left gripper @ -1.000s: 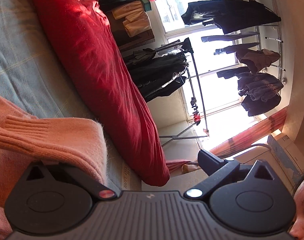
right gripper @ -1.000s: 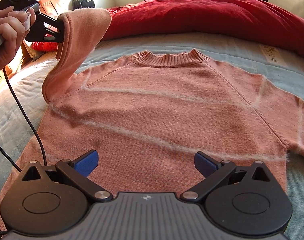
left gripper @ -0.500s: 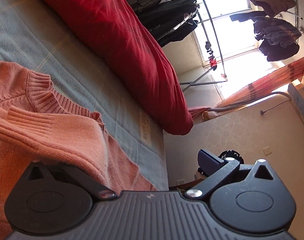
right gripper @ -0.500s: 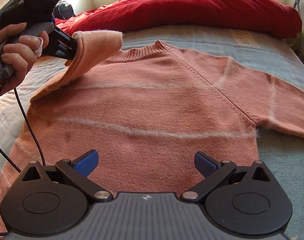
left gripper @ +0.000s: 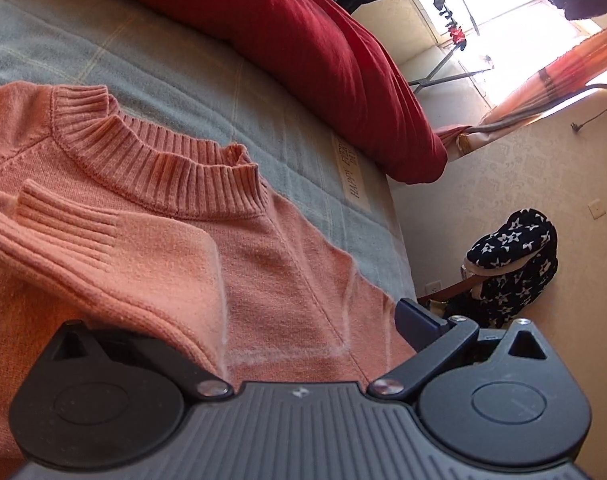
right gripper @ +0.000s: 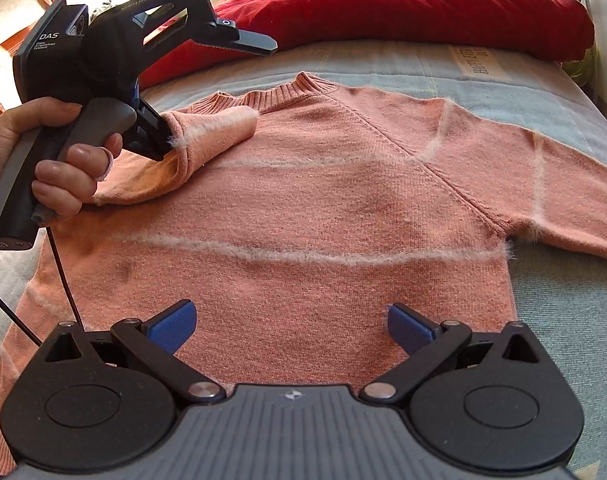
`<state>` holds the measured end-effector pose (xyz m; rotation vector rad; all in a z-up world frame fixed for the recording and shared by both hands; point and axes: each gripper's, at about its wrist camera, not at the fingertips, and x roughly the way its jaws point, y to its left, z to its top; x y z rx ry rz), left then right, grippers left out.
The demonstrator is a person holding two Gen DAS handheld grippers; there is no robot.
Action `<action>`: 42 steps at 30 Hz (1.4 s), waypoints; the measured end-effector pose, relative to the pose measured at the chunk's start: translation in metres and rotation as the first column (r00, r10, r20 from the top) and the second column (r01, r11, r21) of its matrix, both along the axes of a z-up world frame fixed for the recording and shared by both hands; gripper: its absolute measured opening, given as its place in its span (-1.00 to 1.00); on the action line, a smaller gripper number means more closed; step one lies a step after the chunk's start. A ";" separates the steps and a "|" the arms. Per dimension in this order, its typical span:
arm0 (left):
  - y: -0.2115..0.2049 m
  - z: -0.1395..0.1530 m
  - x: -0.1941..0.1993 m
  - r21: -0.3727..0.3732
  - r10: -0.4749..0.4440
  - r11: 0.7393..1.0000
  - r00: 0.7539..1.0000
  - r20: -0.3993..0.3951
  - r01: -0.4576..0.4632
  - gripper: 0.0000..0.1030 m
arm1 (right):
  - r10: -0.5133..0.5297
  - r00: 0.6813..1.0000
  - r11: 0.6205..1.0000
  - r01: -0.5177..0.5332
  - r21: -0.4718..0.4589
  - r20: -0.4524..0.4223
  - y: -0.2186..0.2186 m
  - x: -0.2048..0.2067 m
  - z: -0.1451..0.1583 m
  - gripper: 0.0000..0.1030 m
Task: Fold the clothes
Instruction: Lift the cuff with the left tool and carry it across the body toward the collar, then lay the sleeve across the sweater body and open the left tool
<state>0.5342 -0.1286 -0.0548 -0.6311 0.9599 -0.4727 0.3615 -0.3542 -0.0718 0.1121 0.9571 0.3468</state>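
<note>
L claw (right gripper: 165, 136) holds sleeve (right gripper: 207, 132) over sweater (right gripper: 323, 208); R claw (right gripper: 291, 322) open.

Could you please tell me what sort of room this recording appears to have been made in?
Most likely a bedroom in a home. The pink sweater lies spread on a bed with a grey-blue blanket, a red duvet is bunched along its far side, and a clothes rack stands by the sunlit window.

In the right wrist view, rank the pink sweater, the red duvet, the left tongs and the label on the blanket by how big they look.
1. Pink sweater, filling most of the frame.
2. Red duvet and left tongs with their housing: apparent area looks alike, and the tongs sit nearer the camera, so unranked.
3. Blanket label, smallest.
</note>
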 end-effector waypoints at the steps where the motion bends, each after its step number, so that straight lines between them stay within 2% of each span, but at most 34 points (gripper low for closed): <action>1: -0.004 0.002 0.000 0.036 -0.022 0.999 1.000 0.007 0.022 0.96 | -0.001 1.000 1.000 0.001 -0.001 0.000 0.000 0.000 0.000 1.00; 2: -0.010 0.006 0.000 0.094 -0.059 0.994 0.998 0.022 0.056 0.96 | -0.002 1.000 1.000 0.002 -0.001 -0.001 0.000 0.000 -0.001 1.00; 4: -0.029 0.014 -0.003 0.243 -0.162 0.959 0.985 0.061 0.143 0.96 | -0.003 1.000 1.000 0.003 -0.002 -0.002 0.000 0.001 -0.001 1.00; 6: -0.051 0.021 -0.009 0.390 -0.281 0.893 0.955 0.096 0.224 0.96 | -0.005 1.000 1.000 0.005 -0.003 -0.003 0.001 0.001 -0.002 1.00; 9: -0.080 0.023 -0.020 0.565 -0.427 0.766 0.899 0.091 0.307 0.96 | -0.010 1.000 1.000 0.010 0.001 -0.008 0.000 0.001 -0.003 1.00; 10: -0.087 0.022 -0.023 0.598 -0.461 0.733 0.884 0.084 0.325 0.96 | -0.011 1.000 1.000 0.011 0.002 -0.009 0.000 0.001 -0.003 1.00; 11: -0.091 0.020 -0.026 0.616 -0.485 0.710 0.871 0.077 0.341 0.96 | -0.011 1.000 1.000 0.011 0.004 -0.009 -0.001 0.001 -0.003 1.00; 14: -0.097 0.014 -0.030 0.647 -0.520 0.663 0.853 0.037 0.376 0.96 | -0.013 1.000 1.000 0.013 0.007 -0.011 -0.001 0.001 -0.003 1.00; 18: -0.106 0.006 -0.036 0.731 -0.559 0.564 0.829 -0.005 0.384 0.97 | -0.019 1.000 1.000 0.019 0.008 -0.013 -0.002 -0.001 -0.004 1.00; 21: -0.114 0.005 -0.044 0.788 -0.604 0.482 0.797 -0.019 0.384 0.97 | -0.019 1.000 1.000 0.019 0.005 -0.013 -0.002 -0.001 -0.005 1.00; 23: -0.113 0.009 -0.049 0.800 -0.620 0.459 0.784 -0.023 0.386 0.97 | -0.017 1.000 1.000 0.017 0.003 -0.011 -0.002 -0.002 -0.005 1.00; 25: -0.110 0.016 -0.051 0.799 -0.618 0.464 0.786 -0.019 0.383 0.97 | -0.018 1.000 1.000 0.018 0.009 -0.013 -0.003 -0.001 -0.005 1.00; 27: -0.104 0.025 -0.052 0.787 -0.608 0.489 0.794 -0.001 0.376 0.97 | -0.021 1.000 1.000 0.021 0.014 -0.014 -0.003 0.000 -0.005 1.00; 28: -0.100 0.029 -0.051 0.772 -0.601 0.513 0.799 0.012 0.375 0.97 | -0.021 1.000 1.000 0.021 0.015 -0.014 -0.003 0.000 -0.006 1.00; 29: -0.097 0.033 -0.049 0.746 -0.590 0.549 0.807 0.027 0.377 0.97 | -0.022 1.000 1.000 0.022 0.015 -0.014 -0.003 0.000 -0.006 1.00; 31: -0.091 0.037 -0.044 0.672 -0.562 0.634 0.825 0.059 0.383 0.97 | -0.023 1.000 1.000 0.023 0.015 -0.014 -0.003 0.001 -0.006 1.00; 35: -0.089 0.037 -0.035 0.549 -0.529 0.733 0.843 0.092 0.400 0.97 | -0.017 1.000 1.000 0.017 0.003 -0.012 -0.001 0.000 -0.007 1.00; 36: -0.089 0.037 -0.035 0.526 -0.524 0.750 0.845 0.104 0.401 0.97 | -0.014 1.000 1.000 0.014 -0.001 -0.011 -0.001 0.000 -0.007 1.00; 42: -0.088 0.041 -0.042 0.516 -0.539 0.757 0.829 0.145 0.401 0.97 | -0.010 1.000 1.000 0.010 -0.017 -0.003 0.002 -0.002 -0.008 1.00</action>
